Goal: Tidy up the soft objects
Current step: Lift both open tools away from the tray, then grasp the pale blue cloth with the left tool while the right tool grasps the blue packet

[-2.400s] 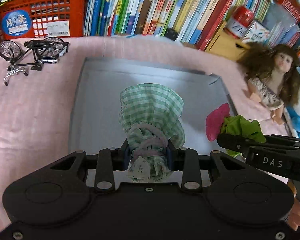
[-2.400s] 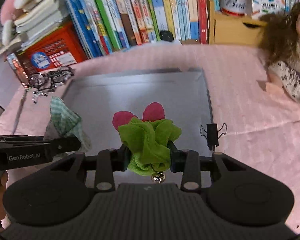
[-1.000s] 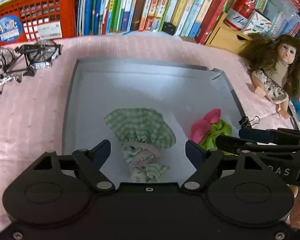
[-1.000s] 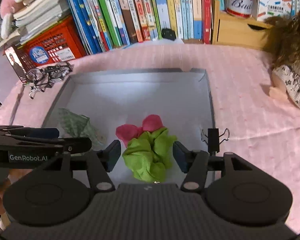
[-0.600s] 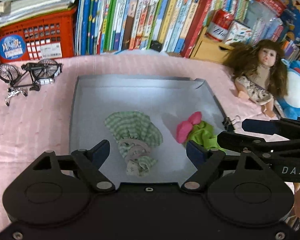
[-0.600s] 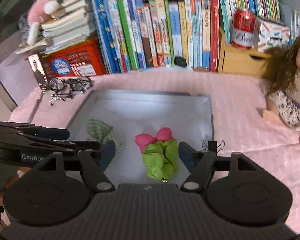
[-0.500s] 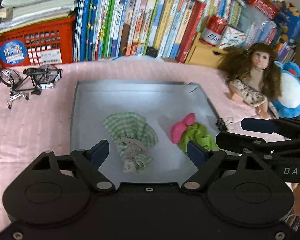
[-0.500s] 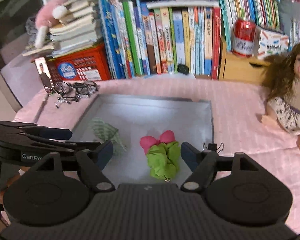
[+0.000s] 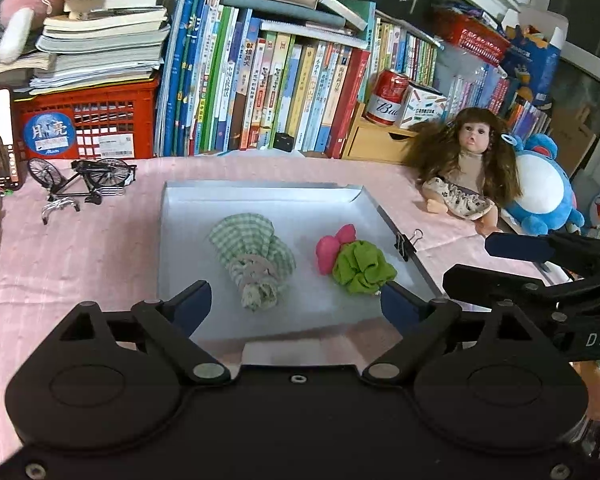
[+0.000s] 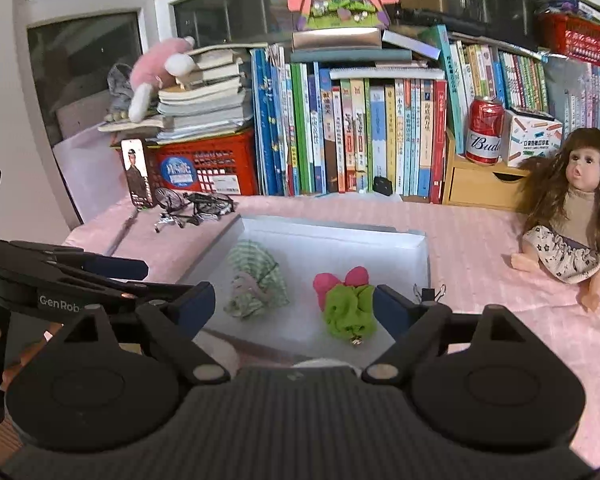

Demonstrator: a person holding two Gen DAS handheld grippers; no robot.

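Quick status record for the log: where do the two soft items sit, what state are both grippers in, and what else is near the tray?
tray: shallow grey tray on the pink tablecloth
checked item: green-and-white checked fabric bundle, lying in the tray, left side
green item: green scrunchie with pink bow, lying in the tray, right side, apart from the checked bundle
left gripper: open, empty, above the tray's near edge
right gripper: open, empty
clip: black binder clip on the tray's right rim
nearby: long-haired doll right of the tray; miniature black bicycle to its left

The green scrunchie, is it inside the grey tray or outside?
Inside. The green scrunchie lies on the grey tray floor, beside the checked one, free of both open grippers.
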